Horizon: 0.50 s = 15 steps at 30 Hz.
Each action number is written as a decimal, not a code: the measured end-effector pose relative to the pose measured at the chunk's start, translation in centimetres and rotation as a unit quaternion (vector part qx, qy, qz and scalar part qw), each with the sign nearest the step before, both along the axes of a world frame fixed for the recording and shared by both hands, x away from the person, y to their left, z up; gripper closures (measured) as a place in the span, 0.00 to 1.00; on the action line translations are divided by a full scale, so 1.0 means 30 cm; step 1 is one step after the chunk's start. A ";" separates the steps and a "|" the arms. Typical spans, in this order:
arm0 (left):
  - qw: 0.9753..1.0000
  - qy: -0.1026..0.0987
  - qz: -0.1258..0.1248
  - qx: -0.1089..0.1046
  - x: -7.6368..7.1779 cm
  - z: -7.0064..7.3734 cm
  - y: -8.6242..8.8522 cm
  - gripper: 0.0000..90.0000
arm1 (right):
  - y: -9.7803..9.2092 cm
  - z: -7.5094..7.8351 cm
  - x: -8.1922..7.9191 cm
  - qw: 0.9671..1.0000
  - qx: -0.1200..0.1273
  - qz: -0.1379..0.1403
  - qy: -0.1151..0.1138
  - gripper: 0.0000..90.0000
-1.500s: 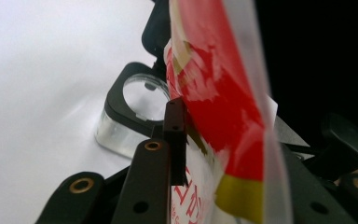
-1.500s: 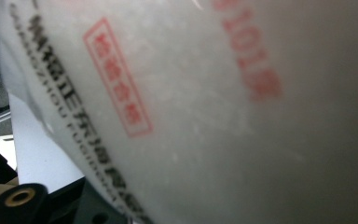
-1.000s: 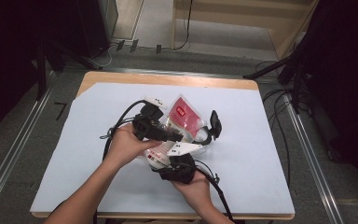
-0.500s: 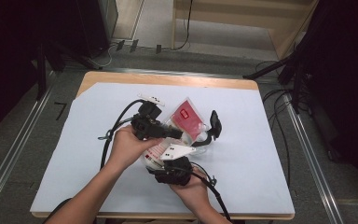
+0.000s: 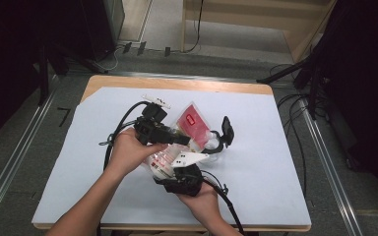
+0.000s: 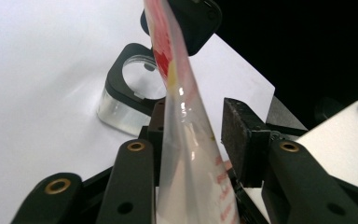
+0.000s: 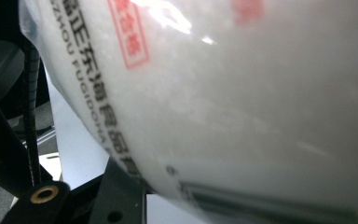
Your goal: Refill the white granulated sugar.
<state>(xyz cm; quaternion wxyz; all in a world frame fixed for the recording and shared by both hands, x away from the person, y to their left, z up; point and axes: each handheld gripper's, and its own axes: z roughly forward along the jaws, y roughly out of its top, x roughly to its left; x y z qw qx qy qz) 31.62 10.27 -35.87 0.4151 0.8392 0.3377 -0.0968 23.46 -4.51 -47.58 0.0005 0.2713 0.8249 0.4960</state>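
A plastic bag (image 5: 189, 123) with a red top and a clear lower part full of white grains is held up over the table between both hands. My left gripper (image 5: 184, 141) reaches in from the left. In the left gripper view the bag's thin edge (image 6: 186, 154) runs between the jaws of the left gripper (image 6: 193, 126), which stand apart with a gap at the right pad (image 6: 237, 135). My right gripper (image 5: 170, 167) comes from below at the bag's clear end. The bag (image 7: 237, 116) presses against its camera and hides the jaw tips.
A small clear container (image 5: 215, 142) with a black flip lid (image 5: 227, 130) standing open sits just right of the bag, and also appears beyond the jaws as the container (image 6: 130, 93). A white sheet (image 5: 275, 162) covers the wooden table. Cables trail from both grippers.
Both hands have shifted only slightly. The bag stays between the two grippers and the container has not moved.
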 end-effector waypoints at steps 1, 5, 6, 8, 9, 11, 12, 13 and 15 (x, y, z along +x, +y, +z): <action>1.000 0.000 0.004 0.002 0.000 0.002 0.002 0.73 | 0.000 0.000 0.000 1.000 0.002 0.001 0.001 0.70; 1.000 -0.005 0.006 0.008 0.001 -0.006 0.004 0.87 | 0.006 0.003 -0.005 1.000 -0.003 0.007 -0.004 0.70; 1.000 -0.002 0.008 0.001 0.000 -0.009 0.001 0.91 | 0.011 0.004 -0.008 1.000 -0.006 0.007 -0.006 0.70; 1.000 0.001 0.010 -0.004 0.001 -0.015 -0.003 0.94 | 0.017 0.007 -0.010 1.000 -0.011 0.009 -0.011 0.69; 1.000 0.002 0.010 -0.004 0.001 -0.016 -0.004 0.95 | 0.018 0.008 -0.011 1.000 -0.011 0.009 -0.010 0.69; 1.000 0.004 0.012 -0.013 0.001 -0.019 -0.007 0.96 | 0.020 0.009 -0.012 1.000 -0.014 0.008 -0.011 0.68; 1.000 0.005 0.013 -0.016 0.000 -0.020 -0.008 0.96 | 0.021 0.009 -0.012 1.000 -0.014 0.007 -0.012 0.67; 1.000 0.004 0.014 -0.019 -0.001 -0.020 -0.011 0.96 | 0.021 0.010 -0.012 1.000 -0.013 0.006 -0.012 0.65; 1.000 -0.002 0.020 -0.019 -0.004 -0.020 -0.018 0.95 | 0.026 0.010 -0.015 1.000 -0.019 0.003 -0.018 0.63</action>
